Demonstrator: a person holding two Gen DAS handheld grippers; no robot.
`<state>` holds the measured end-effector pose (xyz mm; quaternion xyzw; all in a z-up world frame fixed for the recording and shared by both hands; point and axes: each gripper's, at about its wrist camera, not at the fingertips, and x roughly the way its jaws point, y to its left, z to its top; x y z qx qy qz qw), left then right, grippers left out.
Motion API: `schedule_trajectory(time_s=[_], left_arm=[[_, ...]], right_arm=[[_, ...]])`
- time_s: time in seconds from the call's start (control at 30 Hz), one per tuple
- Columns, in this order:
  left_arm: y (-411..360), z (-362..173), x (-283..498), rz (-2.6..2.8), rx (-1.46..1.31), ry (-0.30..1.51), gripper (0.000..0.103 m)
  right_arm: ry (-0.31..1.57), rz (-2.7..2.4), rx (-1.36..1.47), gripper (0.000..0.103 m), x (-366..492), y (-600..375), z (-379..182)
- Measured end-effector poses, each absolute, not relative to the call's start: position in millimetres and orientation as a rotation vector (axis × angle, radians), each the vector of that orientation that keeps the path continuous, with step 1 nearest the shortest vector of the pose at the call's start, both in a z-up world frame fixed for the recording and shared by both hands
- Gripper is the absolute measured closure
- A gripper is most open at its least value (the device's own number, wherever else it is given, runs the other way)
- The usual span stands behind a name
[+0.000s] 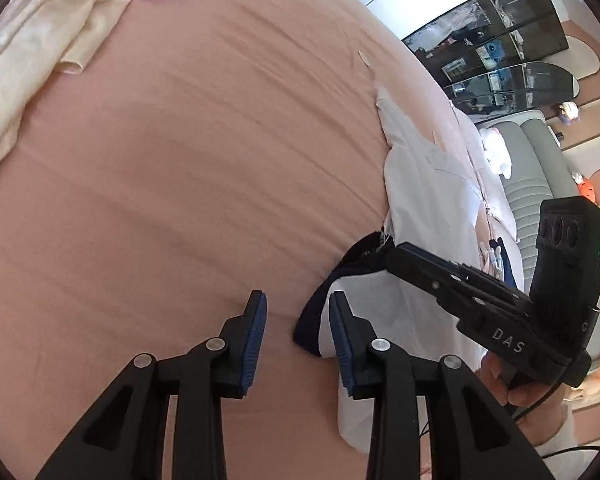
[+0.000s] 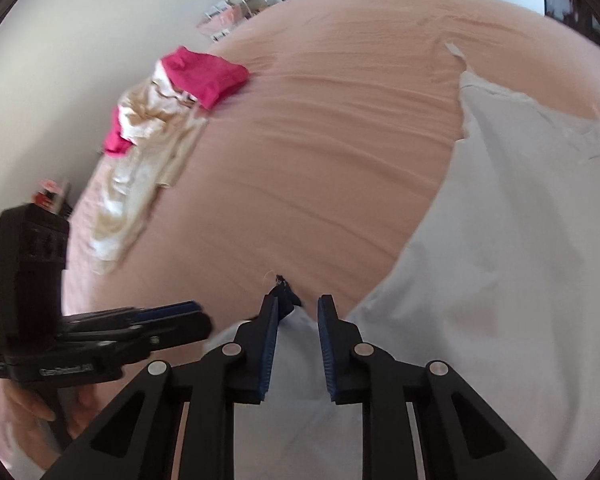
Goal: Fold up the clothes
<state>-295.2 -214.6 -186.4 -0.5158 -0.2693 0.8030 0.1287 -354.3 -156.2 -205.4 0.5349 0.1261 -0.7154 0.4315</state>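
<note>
A home bedroom — a wide bed [image 1: 188, 152] under a peach sheet fills both views, with loose clothes [image 2: 148, 148] heaped at its far edge. At the right of the left wrist view stand a dark glass-fronted cabinet [image 1: 496, 48] and a padded grey headboard [image 1: 536, 184] (soft toys [image 1: 498, 152] beside it) — household furnishings.

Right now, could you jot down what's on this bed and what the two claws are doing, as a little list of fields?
surface: peach bedsheet
garment at hand: white garment with a dark navy edge, lying on the right side of the bed
other clothes: cream garment and bright pink garment, bunched at the far left
left claw: open, empty, over the navy edge
right claw: open, over the white garment
fold: not yet begun
</note>
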Motion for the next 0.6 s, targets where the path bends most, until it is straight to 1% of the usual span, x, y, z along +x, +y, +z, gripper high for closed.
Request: schedule_trajectory(time_s=[0.03,0.1,0.17,0.23,0.3,0.33,0.4,0.43,0.5,0.6], left_arm=[[-215,-190,-296,2.322,-1.521,-0.792,0.074],[-216,-196,-297,2.296,-1.564,-0.811,0.074],[-217,-203,-297,2.268,-1.605,-0.826,0.074],[-213,-204,-295,2.246,-1.604,-0.767,0.074],[-210,-203,-291,2.249,-1.590,-0.710,0.074],[-209,-204,-290,2.251,-1.582,-0.695,0.074],[-215,-207,-287,2.238,-1.567,-0.739,0.074],[-218,-208,-286,2.227,-1.562,-0.768,0.074],[-221,-207,-283,2.213,-1.539,-0.791,0.074],[-214,-192,-278,2.179,-1.424,-0.744,0.073]], right_arm=[[0.371,-1.796,1.332,0.084,-353,-159,-206],[0.393,-1.759,1.359,0.083,-352,-162,-209],[0.465,-1.753,1.358,0.076,-347,-168,-213],[0.552,-1.775,1.364,0.073,-344,-177,-223],[0.630,-1.790,1.364,0.073,-340,-185,-231],[0.628,-1.774,1.343,0.071,-339,-189,-231],[0.618,-1.743,1.305,0.080,-336,-195,-229],[0.588,-1.725,1.296,0.087,-334,-196,-226],[0.558,-1.717,1.269,0.093,-330,-197,-219],[0.453,-1.726,1.224,0.094,-326,-185,-204]])
